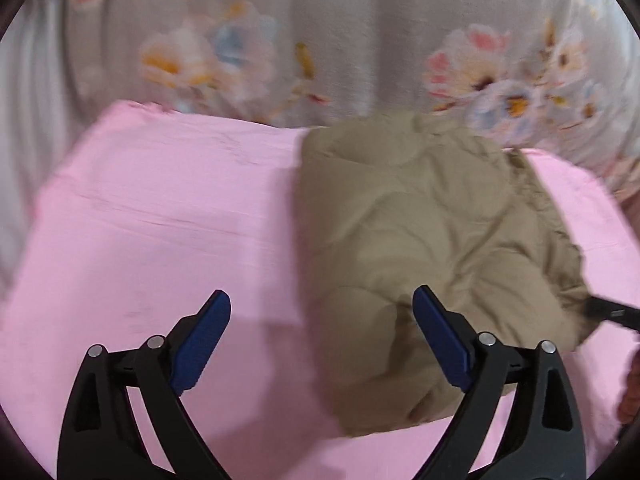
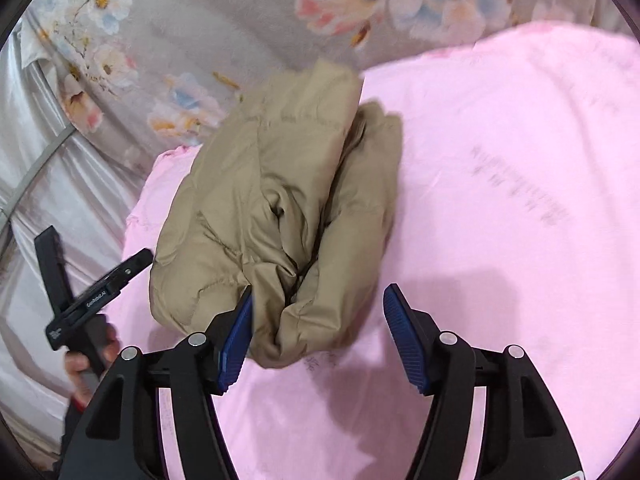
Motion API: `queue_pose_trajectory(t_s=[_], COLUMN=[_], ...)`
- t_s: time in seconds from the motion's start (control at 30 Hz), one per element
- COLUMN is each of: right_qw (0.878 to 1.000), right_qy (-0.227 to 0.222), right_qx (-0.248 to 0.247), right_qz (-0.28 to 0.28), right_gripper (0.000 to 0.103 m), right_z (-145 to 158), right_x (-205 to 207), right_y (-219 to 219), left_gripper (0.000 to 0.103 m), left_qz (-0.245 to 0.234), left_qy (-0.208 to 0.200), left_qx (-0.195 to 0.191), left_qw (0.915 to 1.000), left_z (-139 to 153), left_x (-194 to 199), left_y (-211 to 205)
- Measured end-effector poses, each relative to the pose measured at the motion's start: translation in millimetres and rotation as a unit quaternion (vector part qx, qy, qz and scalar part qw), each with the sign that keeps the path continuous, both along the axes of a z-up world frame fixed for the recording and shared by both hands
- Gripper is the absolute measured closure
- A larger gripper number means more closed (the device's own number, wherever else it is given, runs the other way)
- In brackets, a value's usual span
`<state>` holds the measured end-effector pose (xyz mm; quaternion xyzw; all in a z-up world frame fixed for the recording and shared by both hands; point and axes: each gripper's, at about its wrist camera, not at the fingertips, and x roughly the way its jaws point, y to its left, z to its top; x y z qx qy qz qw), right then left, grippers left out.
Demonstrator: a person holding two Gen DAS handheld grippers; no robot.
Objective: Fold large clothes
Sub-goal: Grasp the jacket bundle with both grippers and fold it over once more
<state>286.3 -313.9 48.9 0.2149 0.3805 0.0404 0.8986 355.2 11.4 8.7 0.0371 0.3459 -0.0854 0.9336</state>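
A tan puffy jacket (image 1: pixel 420 240) lies bundled and folded over on a pink sheet (image 1: pixel 160 220). My left gripper (image 1: pixel 322 332) is open and empty, just above the jacket's near left edge. In the right wrist view the jacket (image 2: pixel 280 200) lies left of centre on the pink sheet (image 2: pixel 500 180). My right gripper (image 2: pixel 318 322) is open and empty, its jaws spread over the jacket's near end. The left gripper's body (image 2: pixel 92 300) shows at the left edge, held by a hand. A tip of the right gripper (image 1: pixel 612 312) shows beside the jacket's right edge.
A grey floral bedcover (image 1: pixel 360 40) lies beyond the pink sheet. It also shows in the right wrist view (image 2: pixel 180 40). A silvery cloth (image 2: pixel 48 200) hangs at the left. The pink sheet spreads wide to the right of the jacket.
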Motion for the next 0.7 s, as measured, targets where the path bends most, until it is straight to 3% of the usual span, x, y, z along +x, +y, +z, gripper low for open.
queue_pose_trajectory(t_s=[0.03, 0.1, 0.2, 0.27, 0.33, 0.47, 0.7], right_qw=[1.000, 0.998, 0.991, 0.987, 0.983, 0.978, 0.979], right_qy=[-0.009, -0.017, -0.032, -0.040, -0.045, -0.031, -0.016], right_qx=[-0.015, -0.058, -0.127, -0.154, -0.179, -0.205, -0.201], right_qz=[-0.002, 0.003, 0.003, 0.003, -0.003, -0.018, -0.031], right_gripper=[0.049, 0.082, 0.101, 0.103, 0.103, 0.103, 0.103], right_z=[8.9, 28.8, 45.0, 47.0, 42.9, 23.0, -14.4], right_x=[-0.6, 7.8, 29.3, 45.3, 57.8, 84.4, 104.0], right_y=[3.9, 23.0, 53.4, 70.4, 79.1, 84.0, 75.7], left_gripper=[0.014, 0.017, 0.030, 0.039, 0.059, 0.080, 0.083], left_qz=[0.023, 0.050, 0.069, 0.072, 0.073, 0.076, 0.090], left_qy=[-0.006, -0.018, -0.038, -0.036, -0.018, 0.020, -0.001], left_qx=[0.026, 0.055, 0.083, 0.080, 0.071, 0.055, 0.061], left_qw=[0.9994, 0.9971, 0.9934, 0.9935, 0.9946, 0.9954, 0.9941], left_z=[7.4, 20.8, 33.7, 33.5, 27.2, -1.9, -23.7], left_x=[-1.8, -4.8, -4.3, -0.4, 8.7, 29.5, 36.7], left_y=[-3.8, -15.5, -45.2, -60.4, -70.8, -82.4, -91.6])
